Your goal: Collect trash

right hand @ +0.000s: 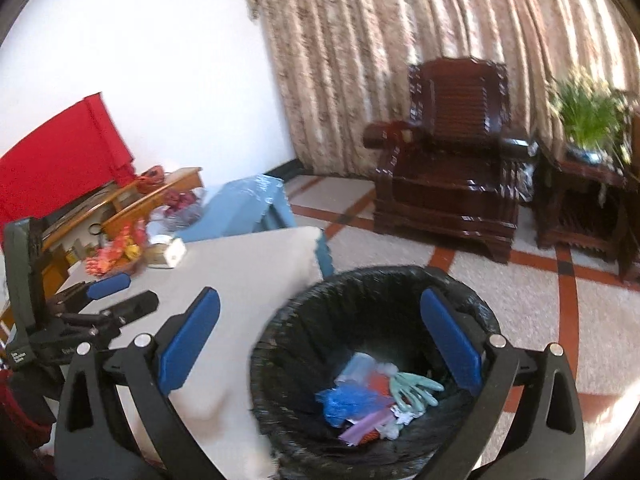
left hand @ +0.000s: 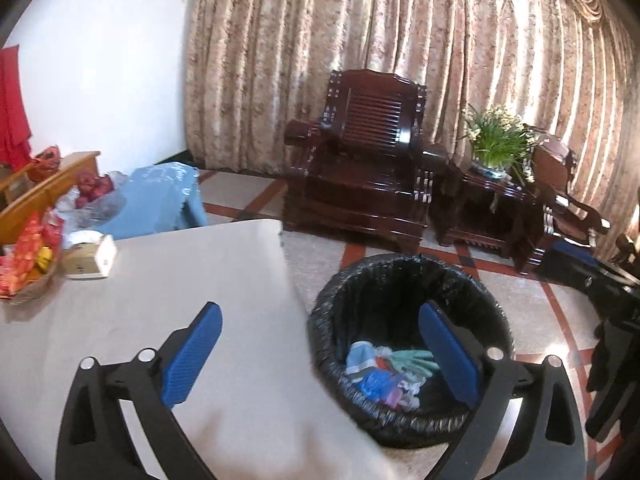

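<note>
Trash [right hand: 376, 400], a crumpled heap of blue, purple and mint scraps, lies in the black-lined round bin [right hand: 360, 288] beyond both grippers' [left hand: 320, 354] [right hand: 320, 344] released, empty jaws, beside the pale bench [left hand: 160, 280].

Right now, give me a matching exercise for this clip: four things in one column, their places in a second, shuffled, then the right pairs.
Things:
1 pale green glove
2 potted plant
3 tissue box
4 blue stool

Places:
A on the white table
B on the floor behind the table
C inside the black-lined bin
D on the dark side table

Pairs: 1-C, 2-D, 3-A, 4-B
</note>
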Motion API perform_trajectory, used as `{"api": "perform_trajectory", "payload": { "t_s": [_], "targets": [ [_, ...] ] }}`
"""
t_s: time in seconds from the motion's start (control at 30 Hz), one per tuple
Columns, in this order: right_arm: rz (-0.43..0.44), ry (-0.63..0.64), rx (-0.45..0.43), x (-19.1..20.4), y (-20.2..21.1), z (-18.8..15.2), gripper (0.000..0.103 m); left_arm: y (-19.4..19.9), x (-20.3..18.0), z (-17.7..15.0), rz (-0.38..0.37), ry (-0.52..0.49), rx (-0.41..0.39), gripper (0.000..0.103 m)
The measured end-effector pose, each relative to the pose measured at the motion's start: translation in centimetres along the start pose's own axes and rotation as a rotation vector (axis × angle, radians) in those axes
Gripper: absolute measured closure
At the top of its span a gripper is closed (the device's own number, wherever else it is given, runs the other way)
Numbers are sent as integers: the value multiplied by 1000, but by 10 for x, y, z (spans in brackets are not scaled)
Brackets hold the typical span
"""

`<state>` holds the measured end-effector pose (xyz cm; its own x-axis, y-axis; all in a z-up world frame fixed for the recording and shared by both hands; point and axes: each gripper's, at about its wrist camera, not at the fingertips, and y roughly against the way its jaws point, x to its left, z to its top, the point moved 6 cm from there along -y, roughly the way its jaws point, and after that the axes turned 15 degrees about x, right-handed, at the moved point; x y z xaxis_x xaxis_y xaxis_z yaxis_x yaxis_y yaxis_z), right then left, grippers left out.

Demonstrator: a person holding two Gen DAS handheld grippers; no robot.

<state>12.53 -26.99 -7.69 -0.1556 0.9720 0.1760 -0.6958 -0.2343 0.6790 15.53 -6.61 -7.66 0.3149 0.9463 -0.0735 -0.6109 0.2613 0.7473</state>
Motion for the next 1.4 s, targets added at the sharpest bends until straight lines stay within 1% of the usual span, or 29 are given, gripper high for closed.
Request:
{"api": "perform_trajectory", "payload": {
  "t_s": [0.23, 0.33, 0.6, 0.9, 1.4],
  "targets": [
    [19, 65, -38, 43, 31, 5, 5, 45, 8, -10, 27, 32, -34, 6],
    [15, 86, -45, 55, 39, 3, 5, 64, 7, -14, 42, 31, -57, 6],
    [14, 103, -55, 69, 53, -2, 5, 92, 7, -18, 64, 44, -106, 6],
    [-1, 103, -74, 76, 60, -4, 5, 107, 6, -20, 75, 50, -134, 6],
    [-7, 111, -68, 78, 57, -11, 5, 110, 9, -25, 81, 51, -132, 6]
  ]
}}
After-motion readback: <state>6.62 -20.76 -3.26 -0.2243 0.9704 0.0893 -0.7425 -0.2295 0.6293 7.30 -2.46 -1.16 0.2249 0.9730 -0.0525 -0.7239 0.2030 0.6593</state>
